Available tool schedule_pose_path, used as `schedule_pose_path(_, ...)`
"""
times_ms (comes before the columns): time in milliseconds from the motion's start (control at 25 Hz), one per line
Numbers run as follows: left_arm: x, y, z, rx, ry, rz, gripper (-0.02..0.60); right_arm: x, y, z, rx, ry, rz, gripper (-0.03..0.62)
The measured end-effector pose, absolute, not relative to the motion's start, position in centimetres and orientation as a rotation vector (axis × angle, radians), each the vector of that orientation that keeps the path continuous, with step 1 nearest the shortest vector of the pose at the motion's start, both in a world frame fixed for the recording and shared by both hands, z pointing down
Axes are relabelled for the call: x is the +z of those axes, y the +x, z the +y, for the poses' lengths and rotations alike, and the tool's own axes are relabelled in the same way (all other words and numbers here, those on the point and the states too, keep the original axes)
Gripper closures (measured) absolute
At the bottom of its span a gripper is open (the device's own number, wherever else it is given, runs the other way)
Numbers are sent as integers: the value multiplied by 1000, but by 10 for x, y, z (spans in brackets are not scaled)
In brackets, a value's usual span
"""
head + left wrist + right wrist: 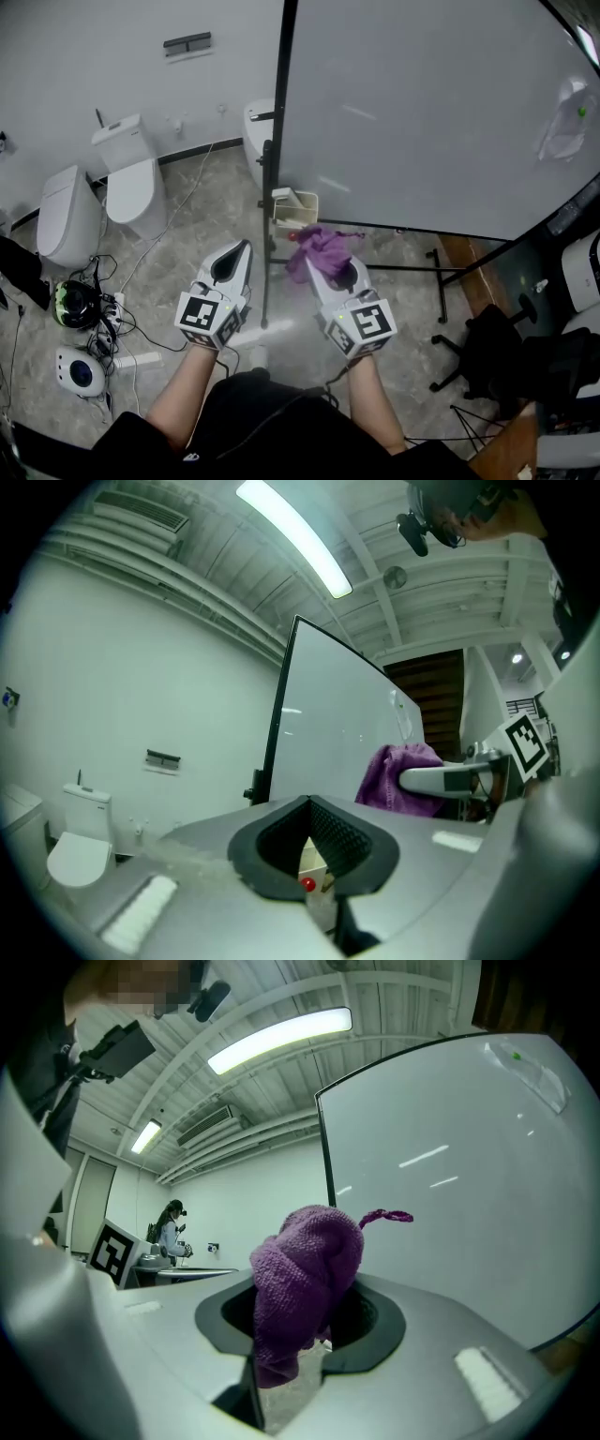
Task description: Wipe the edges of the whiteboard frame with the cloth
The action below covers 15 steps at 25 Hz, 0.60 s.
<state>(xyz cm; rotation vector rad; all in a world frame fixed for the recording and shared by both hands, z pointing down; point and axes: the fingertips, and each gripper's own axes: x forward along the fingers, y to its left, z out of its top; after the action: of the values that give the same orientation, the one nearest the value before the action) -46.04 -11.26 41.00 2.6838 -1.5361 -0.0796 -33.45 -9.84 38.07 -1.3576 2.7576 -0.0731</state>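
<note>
In the head view the left gripper point(232, 261) sits just left of centre, low in the frame. Its own view shows the left gripper point(314, 850) with its jaws pressed together and nothing between them. Only the floor and a small red object point(307, 884) show through the notch in the pads.

The right gripper point(342, 277) is just right of centre, beside the left one but apart from it. It pinches a bunched purple cloth point(319, 251). In its own view the right gripper point(300, 1335) has the cloth point(305, 1269) clamped between the jaws. The bulk of the cloth bulges above them and a thin tail sticks out to the right.

The whiteboard point(422, 112) fills the upper right of the head view. Its black frame point(279, 94) runs down the left edge, near top centre. The cloth is in front of the board's lower left corner — whether it touches the frame I cannot tell.

A white bin point(295, 206) hangs low on the stand. Two white toilets point(131, 183) stand at upper left, and cables point(112, 319) lie tangled at lower left.
</note>
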Motion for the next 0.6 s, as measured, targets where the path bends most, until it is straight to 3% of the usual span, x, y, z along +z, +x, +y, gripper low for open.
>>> schedule_pose_path(600,416,-483,-185,-91,2774,-1370,578,379,-370,-173,14,-1510,2745,444)
